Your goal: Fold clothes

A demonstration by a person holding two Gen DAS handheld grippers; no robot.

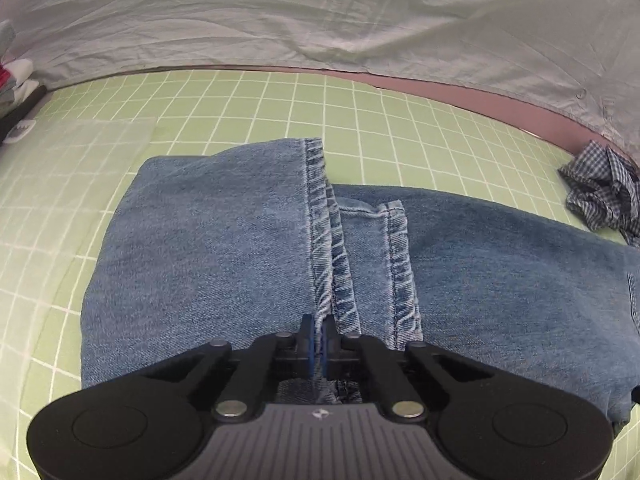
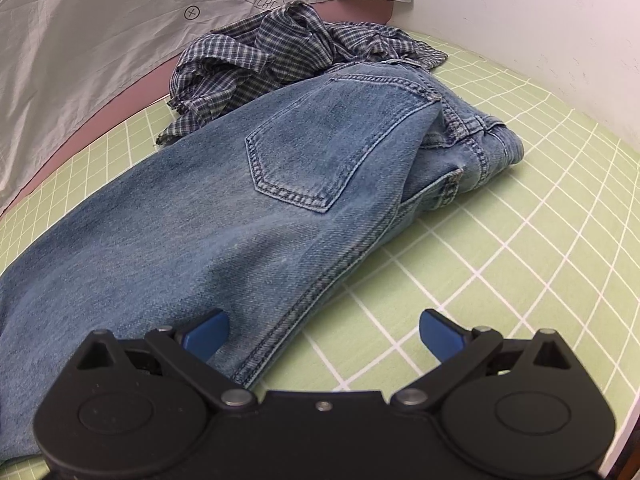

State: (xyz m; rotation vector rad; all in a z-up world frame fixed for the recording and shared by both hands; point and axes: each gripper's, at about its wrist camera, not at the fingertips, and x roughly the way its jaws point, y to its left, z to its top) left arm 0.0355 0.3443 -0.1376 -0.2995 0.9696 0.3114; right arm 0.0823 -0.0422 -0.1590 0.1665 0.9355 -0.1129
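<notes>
The jeans (image 1: 224, 240) lie flat on the green checked mat (image 1: 280, 104), the legs already doubled back so that the hems (image 1: 324, 216) rest on top of the thigh part. In the right wrist view the seat end shows, with the back pocket (image 2: 298, 148) up and the waistband (image 2: 472, 120) bunched toward the far side, against a crumpled checked shirt (image 2: 280, 48) just behind it.

The left gripper (image 1: 319, 344) has its fingers pinched tight on the stacked hem edges; the denim runs straight between the blue pads. The right gripper (image 2: 324, 332) stands wide apart and holds nothing. Its left pad (image 2: 208, 334) sits over the side seam of the jeans and its right pad (image 2: 438, 334) over bare mat, so the edge of the cloth lies between the two.

The step in hand looks like the start of the second fold: one hand has its hold, the other is lining up. Next the right fingers need to come down on the seam edge and close on every layer, which I cannot confirm they will reach from this angle. Then both hands should lift together and carry the leg end over toward the waistband, keeping the edges level so the hems do not slide off.

A grey sheet (image 1: 320, 20) hangs behind the mat.
</notes>
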